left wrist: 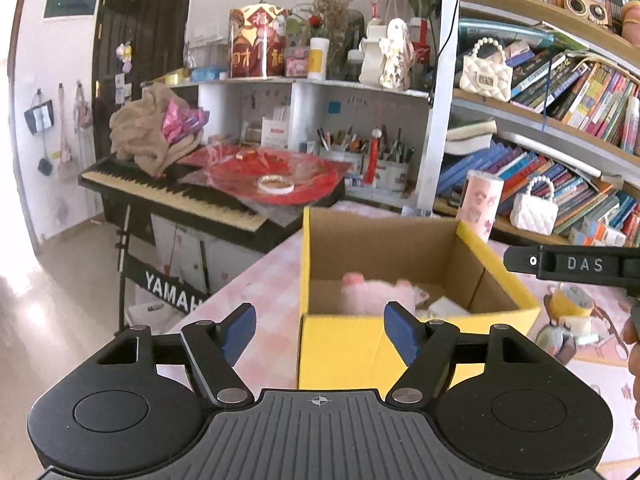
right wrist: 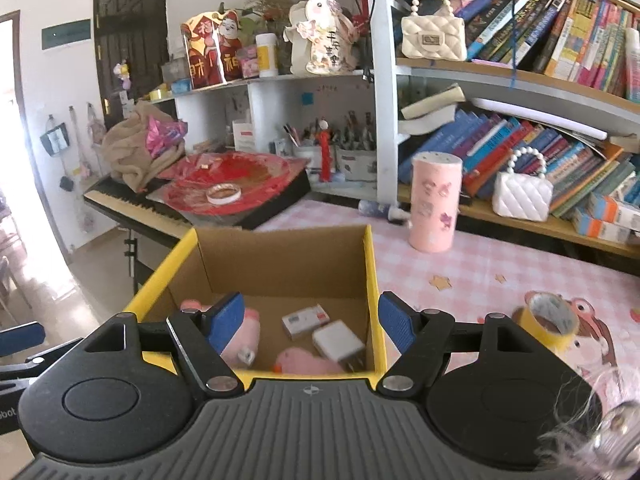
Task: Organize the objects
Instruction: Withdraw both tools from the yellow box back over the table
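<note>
**Yellow box part-filled, both grippers empty above it**

Yellow box (right wrist: 376,280) on pink checked tablecloth (right wrist: 480,268), near the table's left edge, open top, brown cardboard inside. On its floor: pink plush toy (right wrist: 244,336) at left, second pink plush piece (right wrist: 304,360) at the near wall, white charger (right wrist: 338,342) with prongs toward the camera, small white packet (right wrist: 306,320) behind it. Plush soft and blurred in the left view; charger hard-edged, glossy.

Left gripper (left wrist: 320,330) released, jaws wide, nothing between the blue pads; poised just short of the box's near wall. Right gripper (right wrist: 308,322) likewise released and empty, hovering over the box's near rim.

Still loose on the table: yellow tape roll (right wrist: 550,320) right of the box, pink cylinder (right wrist: 434,204) upright behind it.

Risks, as judged:
- Box light and close to the table edge; a nudge from either gripper could slide it off.
- Tape roll resting tilted; a pinch on the curved rim could send it rolling.
- Tall cylinder easily toppled by a sideways approach.
- Two grippers crowded over one box; collision likely if both reach at once.
</note>
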### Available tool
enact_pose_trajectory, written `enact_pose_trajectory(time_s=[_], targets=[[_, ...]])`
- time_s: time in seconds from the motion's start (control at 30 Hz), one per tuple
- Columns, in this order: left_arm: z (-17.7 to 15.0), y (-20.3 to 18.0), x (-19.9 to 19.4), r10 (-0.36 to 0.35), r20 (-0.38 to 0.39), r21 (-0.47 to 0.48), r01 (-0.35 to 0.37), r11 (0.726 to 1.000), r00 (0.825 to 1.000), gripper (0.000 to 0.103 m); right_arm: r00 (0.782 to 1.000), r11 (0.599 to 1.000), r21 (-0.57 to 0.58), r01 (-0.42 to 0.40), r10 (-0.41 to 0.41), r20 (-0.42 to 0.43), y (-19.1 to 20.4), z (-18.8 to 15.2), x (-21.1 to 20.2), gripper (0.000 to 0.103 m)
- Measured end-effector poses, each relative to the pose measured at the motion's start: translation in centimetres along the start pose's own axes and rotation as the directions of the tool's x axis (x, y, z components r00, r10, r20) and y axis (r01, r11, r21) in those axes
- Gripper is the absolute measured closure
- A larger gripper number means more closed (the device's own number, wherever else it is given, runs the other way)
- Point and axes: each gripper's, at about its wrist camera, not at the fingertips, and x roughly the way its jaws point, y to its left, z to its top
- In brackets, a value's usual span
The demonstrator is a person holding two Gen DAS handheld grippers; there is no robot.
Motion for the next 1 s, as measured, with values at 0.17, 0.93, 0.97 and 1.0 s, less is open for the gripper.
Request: enact_pose_trajectory(time_s=[0.17,0.93,0.97,1.0], targets=[[-1.1,0.5,-1.0,0.001,-0.026,0.005,-0.001,1.000,1.000,0.022,0.999,0.999,-0.042,0.035,-0.036,-0.011,1.3,-2.7,-1.8,0.028],[-5.9,1.0,-4.3,-0.035,-0.145,0.022,0.038,0.999,0.989,0.019,0.992,0.993,-0.092,0.078,-0.086,-0.094,5.0,-10.2,-7.2,0.021],[-6.0,1.0,-4.4,-0.038,-0.149,0.022,0.042,0.999,0.988,0.019,0.991,0.993,-0.088,0.084,-0.092,-0.097,4.9,-10.4,-7.4,0.021],[-6.2,1.0,-4.5,-0.043,-0.152,0.023,0.047,0.999,0.987,0.019,0.990,0.992,-0.084,0.090,-0.098,-0.099,4.9,-10.6,-7.6,0.021]])
